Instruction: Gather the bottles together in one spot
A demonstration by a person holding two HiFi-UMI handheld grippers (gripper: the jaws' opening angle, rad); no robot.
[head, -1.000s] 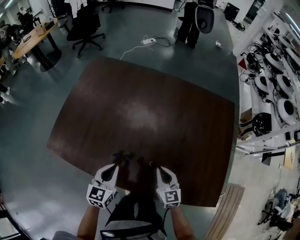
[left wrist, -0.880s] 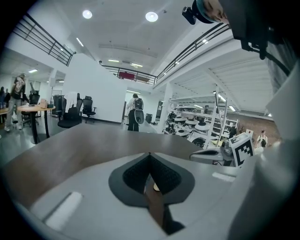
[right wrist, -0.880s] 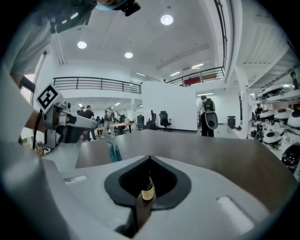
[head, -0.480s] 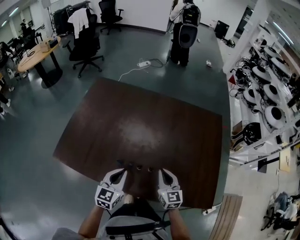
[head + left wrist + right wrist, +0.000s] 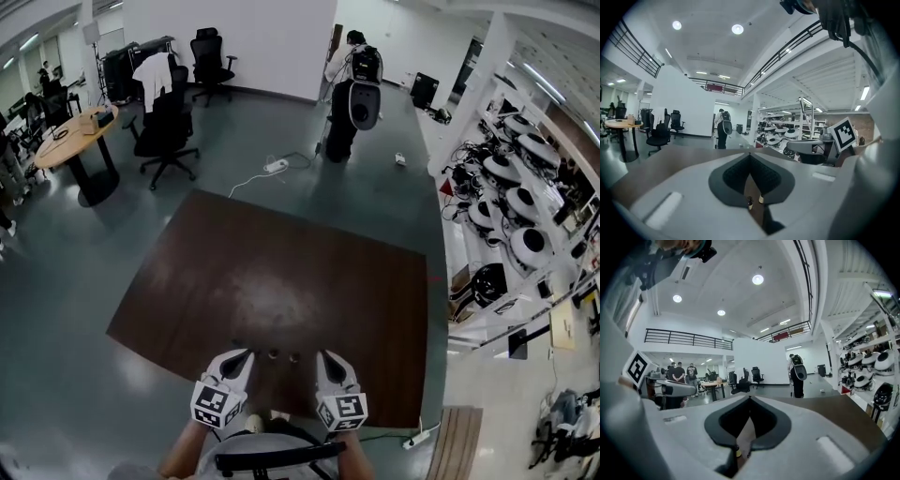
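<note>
Small dark bottles (image 5: 273, 354) stand in a short row near the front edge of the dark brown table (image 5: 281, 272), too small to describe further. My left gripper (image 5: 246, 355) and right gripper (image 5: 322, 357) hover on either side of the row, both shut and empty. In the left gripper view the shut left gripper (image 5: 750, 157) leaves a slit below its tips, through which two bottles (image 5: 750, 202) show on the table underneath. Under the shut right gripper (image 5: 750, 399), the right gripper view shows one bottle with a yellow band (image 5: 738, 453).
A person with a backpack (image 5: 356, 66) stands beyond the table's far side. A power strip and cable (image 5: 275, 165) lie on the floor there. Office chairs (image 5: 164, 131) and a round table (image 5: 80, 127) are at far left, and shelves of white devices (image 5: 511, 187) line the right.
Both grippers have risen above the table's front edge and stayed shut. The head view has tilted up and shows more of the room beyond the table.
</note>
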